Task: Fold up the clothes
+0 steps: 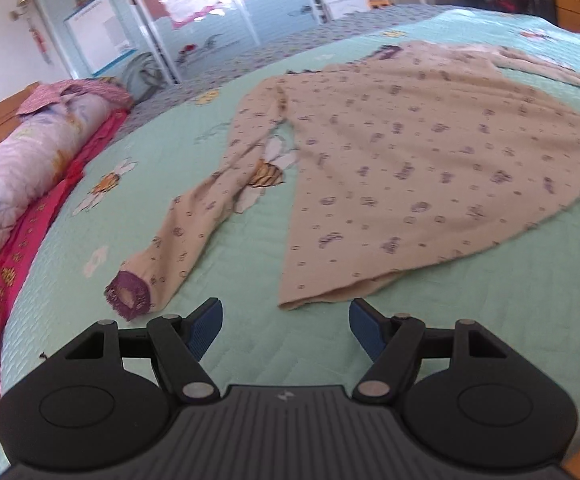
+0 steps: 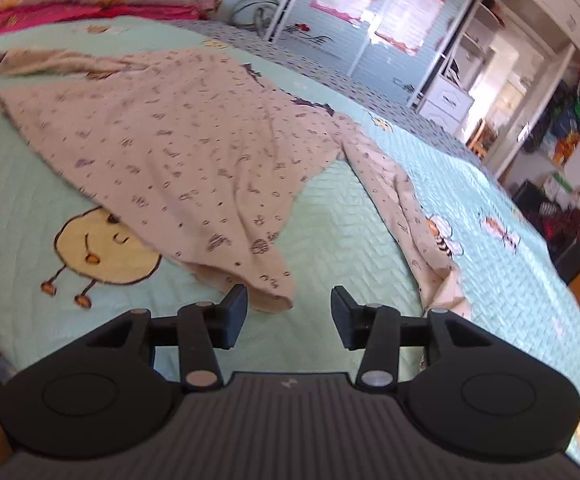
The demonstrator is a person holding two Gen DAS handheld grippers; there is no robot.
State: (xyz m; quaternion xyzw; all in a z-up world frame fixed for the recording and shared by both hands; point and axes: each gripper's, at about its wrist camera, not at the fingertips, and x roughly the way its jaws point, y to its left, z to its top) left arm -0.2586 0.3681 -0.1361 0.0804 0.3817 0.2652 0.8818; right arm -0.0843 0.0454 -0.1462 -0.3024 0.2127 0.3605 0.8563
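A: What's the setting?

B: A bedroom, with a mint-green quilted bedspread (image 1: pixel 161 216) printed with flowers and cartoon figures, and a rolled floral quilt (image 1: pixel 29 164) along its far-left edge.

A: And the clothing?

B: A beige long-sleeved top (image 1: pixel 430 168) with small purple prints lies spread flat on the bedspread. One sleeve (image 1: pixel 193 224) trails toward the camera, ending in a purple cuff (image 1: pixel 127 294).

A: Where's the left gripper (image 1: pixel 285 326)?

B: Low over the bedspread, jaws wide apart with nothing between them. The hem corner of the top sits just beyond the fingertips; the cuff is off to the left.

A: The right gripper (image 2: pixel 289 316)?

B: Its jaws stand parted and hold nothing. A hem corner lies just ahead, near its left finger (image 2: pixel 235 314).
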